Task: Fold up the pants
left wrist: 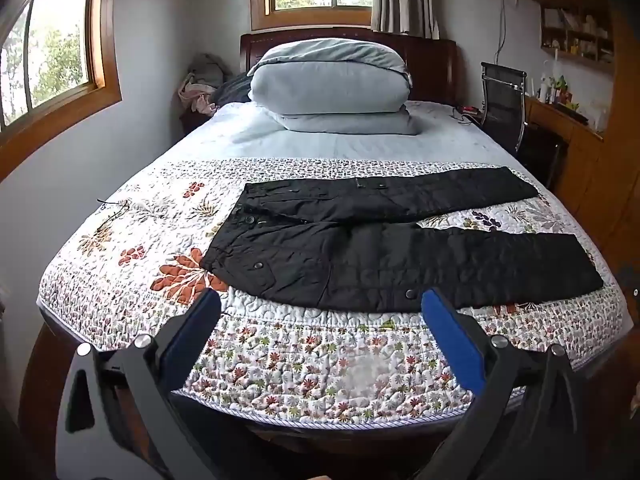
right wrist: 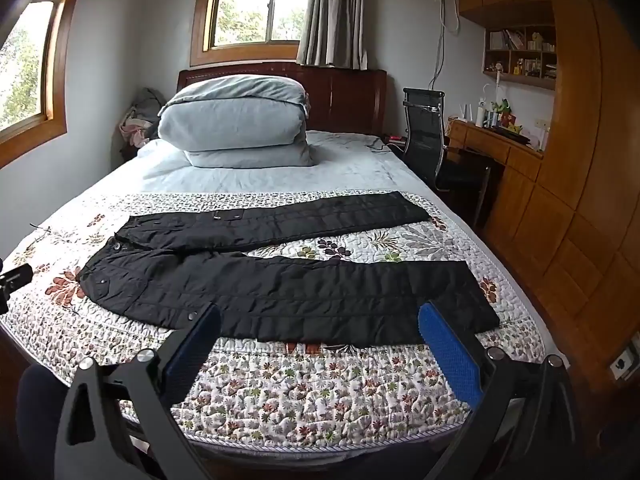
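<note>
Pants [left wrist: 384,248] lie flat and unfolded across the quilt [left wrist: 280,360] at the bed's foot, legs spread apart, both the left gripper [left wrist: 320,308] and right gripper [right wrist: 320,320] spread wide, holding nothing, short of the near leg, so every fold remains.

My left gripper [left wrist: 320,304] hangs above the near edge of the bed, its blue-padded fingers [left wrist: 452,340] spread wide with nothing between them. Just past the tips, the black pants [left wrist: 384,256] lie flat across the floral quilt [left wrist: 280,360], waistband to my left, both legs running off to the right with a strip of quilt showing between them. The near leg's hem reaches close to the quilt's right edge. Snap buttons show on the near hip and along the lower seam. Farther up the bed sits a folded grey duvet [left wrist: 332,84] against the dark headboard [left wrist: 432,68]. A black chair [left wrist: 502,100] stands beside the bed on the right, by what I take to be a wooden desk [left wrist: 560,120].
</note>
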A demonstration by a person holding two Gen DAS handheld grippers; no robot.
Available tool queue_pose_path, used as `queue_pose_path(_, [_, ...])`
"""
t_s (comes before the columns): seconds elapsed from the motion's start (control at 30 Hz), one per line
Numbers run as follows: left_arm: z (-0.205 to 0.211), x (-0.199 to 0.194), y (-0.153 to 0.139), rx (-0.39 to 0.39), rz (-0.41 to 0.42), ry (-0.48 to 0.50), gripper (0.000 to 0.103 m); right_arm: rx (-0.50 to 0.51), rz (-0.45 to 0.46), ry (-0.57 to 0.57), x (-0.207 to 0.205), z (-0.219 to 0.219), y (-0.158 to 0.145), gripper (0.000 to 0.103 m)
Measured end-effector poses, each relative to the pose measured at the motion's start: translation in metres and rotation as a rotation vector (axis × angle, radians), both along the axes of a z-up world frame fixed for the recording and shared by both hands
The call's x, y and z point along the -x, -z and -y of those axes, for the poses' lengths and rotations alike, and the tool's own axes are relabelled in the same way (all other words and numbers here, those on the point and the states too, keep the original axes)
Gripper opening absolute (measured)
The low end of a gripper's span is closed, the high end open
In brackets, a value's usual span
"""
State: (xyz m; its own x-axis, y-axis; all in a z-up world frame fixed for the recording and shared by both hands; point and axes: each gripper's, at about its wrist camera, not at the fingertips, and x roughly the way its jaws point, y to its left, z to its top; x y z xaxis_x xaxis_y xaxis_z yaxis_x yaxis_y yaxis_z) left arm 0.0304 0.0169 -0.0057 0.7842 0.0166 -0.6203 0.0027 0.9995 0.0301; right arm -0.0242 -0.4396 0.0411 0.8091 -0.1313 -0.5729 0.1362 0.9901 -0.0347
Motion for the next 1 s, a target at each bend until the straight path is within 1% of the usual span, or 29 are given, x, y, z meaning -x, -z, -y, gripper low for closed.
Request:
queue_pose_path(0.83, [0.0008, 0.0039, -0.0071, 0.006, 0.016, 0.005, 0.100, -0.010, 0.018, 0.005, 0.0031, -0.0002, -0.0026, 0.100])
queue_pose_path(1.0, [0.0013, 0.0039, -0.0079, 0.010, 0.016, 0.007, 0.100, -0.007, 0.009, 0.005, 0.0029, -0.0008, -0.0026, 0.100])
